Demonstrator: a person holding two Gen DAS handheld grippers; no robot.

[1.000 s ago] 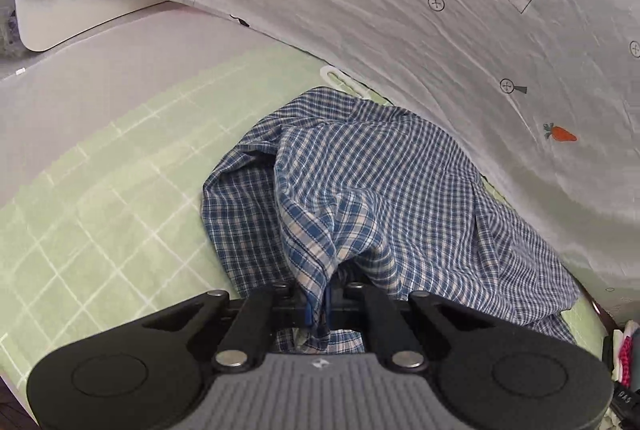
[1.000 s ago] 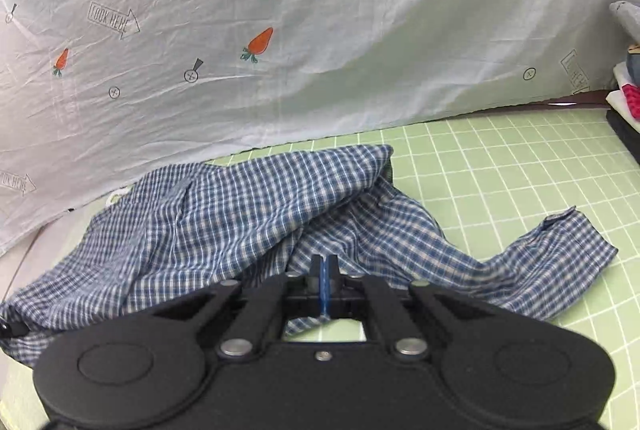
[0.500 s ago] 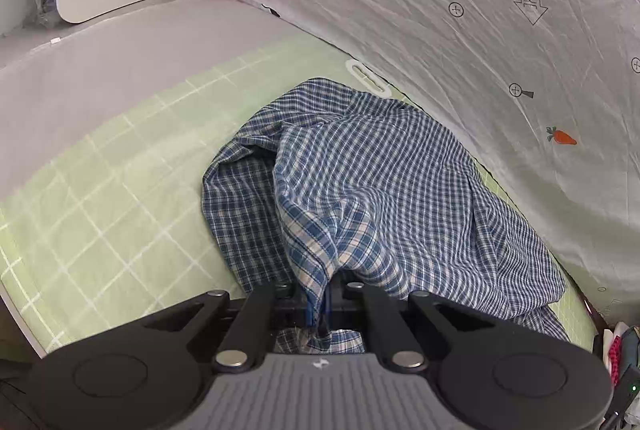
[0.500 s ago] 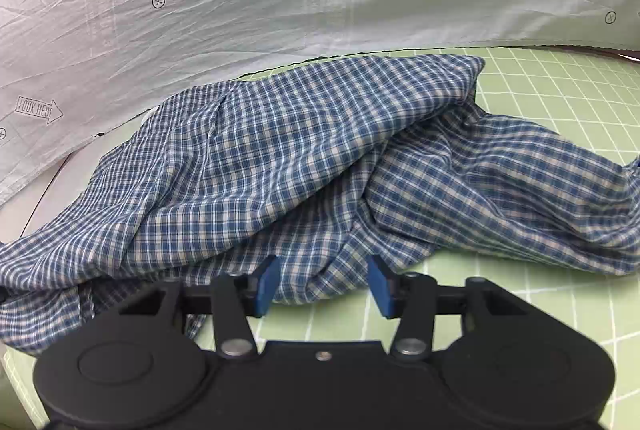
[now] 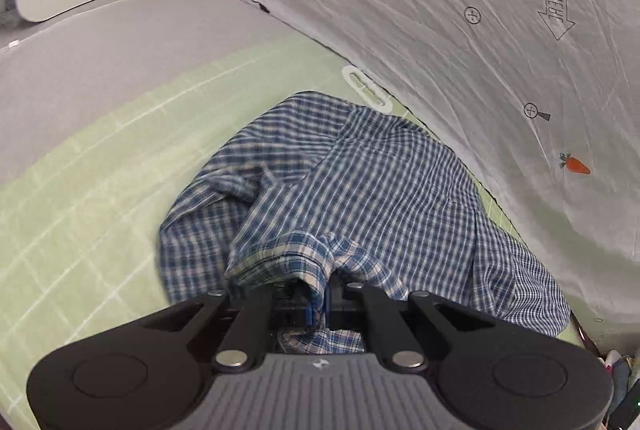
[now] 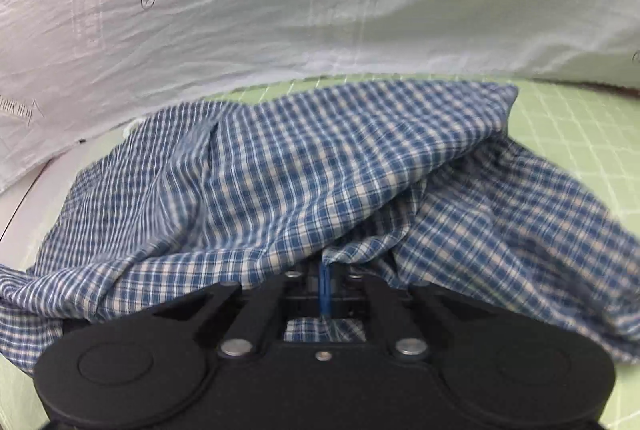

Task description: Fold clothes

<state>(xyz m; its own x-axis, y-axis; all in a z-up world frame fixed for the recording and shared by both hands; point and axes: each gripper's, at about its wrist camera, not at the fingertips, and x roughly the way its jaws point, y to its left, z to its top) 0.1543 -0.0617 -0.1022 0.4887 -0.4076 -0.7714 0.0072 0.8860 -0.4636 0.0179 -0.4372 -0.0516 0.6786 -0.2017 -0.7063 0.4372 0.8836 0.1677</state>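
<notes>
A blue-and-white checked shirt (image 5: 360, 189) lies crumpled on the green grid mat (image 5: 80, 230). My left gripper (image 5: 319, 300) is shut on a hemmed edge of the shirt, which bunches up over the fingertips. In the right wrist view the same shirt (image 6: 280, 181) spreads across the mat (image 6: 580, 133). My right gripper (image 6: 325, 286) has its jaws closing, the blue pads meeting on a fold of the shirt that drapes over the tips. The pinched spots themselves are hidden by cloth.
A pale sheet printed with carrots and arrows (image 5: 460, 9) hangs behind the mat, also seen as a backdrop (image 6: 280, 9) in the right wrist view. A white surface (image 5: 80, 77) borders the mat on the left. Colourful items (image 5: 618, 370) sit at the far right edge.
My right gripper opened, moved in over the shirt and shut on a fold of it. My left gripper kept its hold and drew the hem up into a bunch.
</notes>
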